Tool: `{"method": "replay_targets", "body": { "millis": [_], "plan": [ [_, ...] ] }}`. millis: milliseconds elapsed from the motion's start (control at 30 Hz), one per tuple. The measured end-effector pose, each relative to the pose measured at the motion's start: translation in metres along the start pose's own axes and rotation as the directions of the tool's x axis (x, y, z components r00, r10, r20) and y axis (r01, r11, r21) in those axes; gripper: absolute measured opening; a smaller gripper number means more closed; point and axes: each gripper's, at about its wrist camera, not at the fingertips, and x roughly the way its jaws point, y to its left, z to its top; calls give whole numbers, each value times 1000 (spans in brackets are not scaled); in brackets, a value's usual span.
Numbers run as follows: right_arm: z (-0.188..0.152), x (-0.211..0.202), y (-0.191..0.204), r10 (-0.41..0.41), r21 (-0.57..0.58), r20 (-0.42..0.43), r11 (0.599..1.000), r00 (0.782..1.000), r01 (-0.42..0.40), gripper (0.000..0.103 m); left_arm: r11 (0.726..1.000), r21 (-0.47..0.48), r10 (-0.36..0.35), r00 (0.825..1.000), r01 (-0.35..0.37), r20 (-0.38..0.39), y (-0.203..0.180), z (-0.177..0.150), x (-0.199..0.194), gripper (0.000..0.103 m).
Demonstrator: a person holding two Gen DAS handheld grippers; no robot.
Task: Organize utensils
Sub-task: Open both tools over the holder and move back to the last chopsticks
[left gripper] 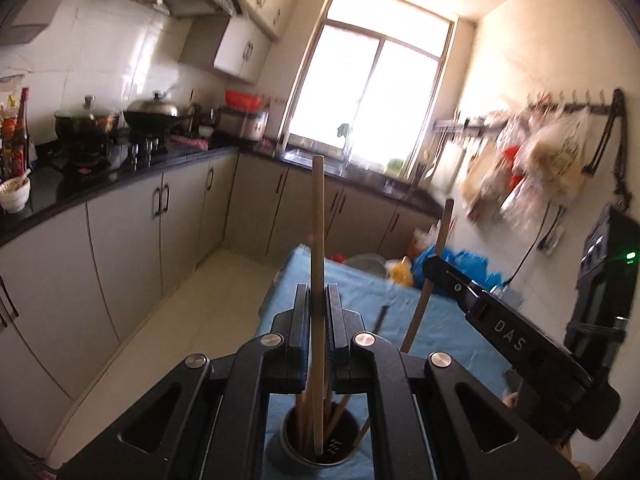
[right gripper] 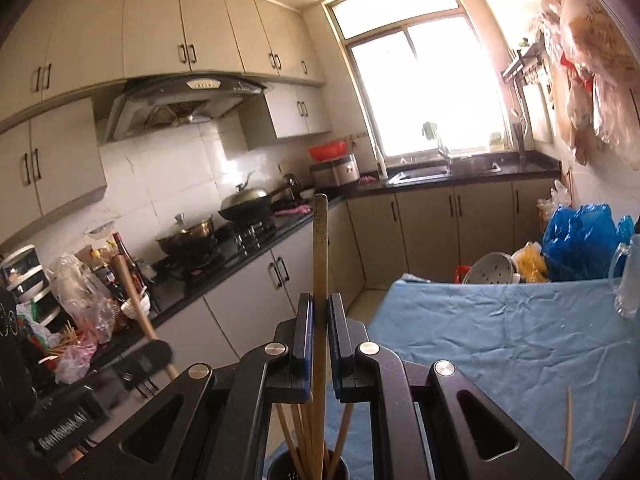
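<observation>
Left wrist view, near to far: left claw [left gripper: 319,300], matte black with blue pads, clamped on a slim, straight wooden chopstick [left gripper: 318,216] standing upright at frame centre. Below it, at bottom centre, a dark round utensil holder [left gripper: 288,446] with a perforated base holds more wooden sticks; the chopstick's lower end sits inside it. The holder stands on a counter under wrinkled blue cloth [left gripper: 360,292]. Right of centre, the right claw [left gripper: 434,266] is clamped on a second wooden chopstick [left gripper: 430,276], tilted. Beyond: glossy black worktop [left gripper: 104,184], grey cabinet doors, bright window.

Right wrist view: right claw [right gripper: 320,308] clamped on its chopstick [right gripper: 320,240], with the holder's rim [right gripper: 276,466] at bottom centre. Only here: two loose sticks [right gripper: 567,428] lying on the cloth at lower right, a clear glass mug [right gripper: 630,276] at the right edge, and a steel sink [right gripper: 424,174] under the window.
</observation>
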Motion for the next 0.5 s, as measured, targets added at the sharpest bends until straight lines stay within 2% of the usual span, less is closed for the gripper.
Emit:
{"method": "replay_targets", "body": {
  "millis": [133, 267, 367, 467, 500],
  "plan": [
    [-22, 28, -11, -21, 11, -84, 1000, 996, 22, 8, 1000, -27, 13, 995, -16, -98, 11, -16, 36, 6],
    [-41, 40, -25, -26, 23, -155, 999, 988, 30, 8, 999, -41, 12, 992, -17, -126, 17, -26, 46, 6],
    [-49, 42, -39, -19, 73, -176, 997, 984, 32, 9, 999, -45, 10, 993, -16, -121, 17, -28, 43, 7],
    [-51, 39, -51, -4, 108, -188, 994, 982, 25, 24, 999, -41, 14, 993, -18, -114, 14, -30, 37, 12],
    [-51, 37, -52, -5, 112, -184, 993, 983, 26, 31, 999, -39, 20, 994, -24, -108, 13, -31, 33, 19]
  ]
}}
